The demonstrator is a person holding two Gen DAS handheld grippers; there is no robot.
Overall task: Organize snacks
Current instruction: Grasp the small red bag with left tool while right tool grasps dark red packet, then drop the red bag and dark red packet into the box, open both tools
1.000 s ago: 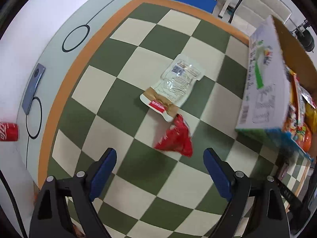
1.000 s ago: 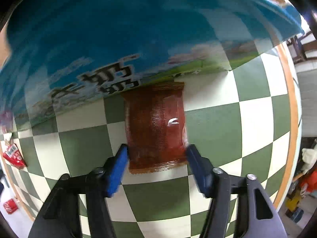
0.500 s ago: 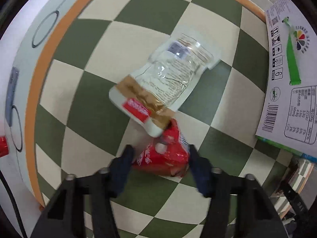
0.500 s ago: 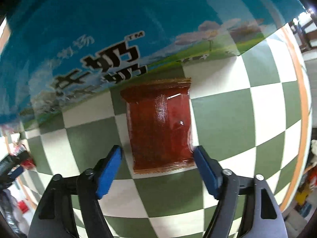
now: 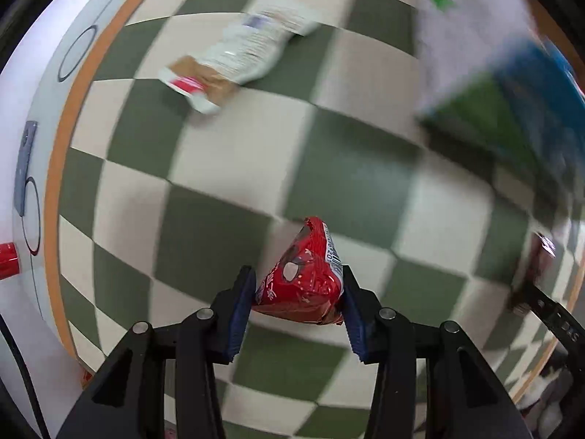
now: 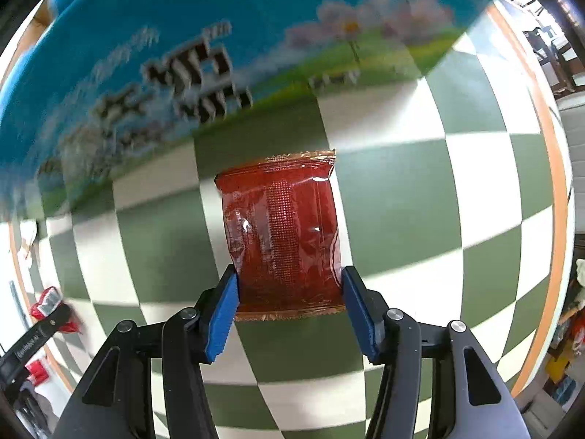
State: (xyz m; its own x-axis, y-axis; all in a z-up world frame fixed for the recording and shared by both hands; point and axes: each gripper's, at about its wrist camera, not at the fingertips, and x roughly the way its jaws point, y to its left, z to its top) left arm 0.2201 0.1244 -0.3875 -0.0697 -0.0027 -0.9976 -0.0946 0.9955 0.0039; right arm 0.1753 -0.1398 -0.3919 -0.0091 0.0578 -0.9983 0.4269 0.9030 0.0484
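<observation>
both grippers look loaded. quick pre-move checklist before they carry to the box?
1. Left gripper shut on the red snack packet: ok, pads press both sides.
2. Right gripper shut on the dark red pouch: ok, pads touch its lower edges.
3. Right grip depth: not ok, only the pouch's near end sits between the pads.
4. Packets lifted off the checkered cloth: cannot tell.
5. Box opening clear: cannot tell, only its printed side shows.
6. White pouch left on the cloth: ok, away from both grippers.
</observation>
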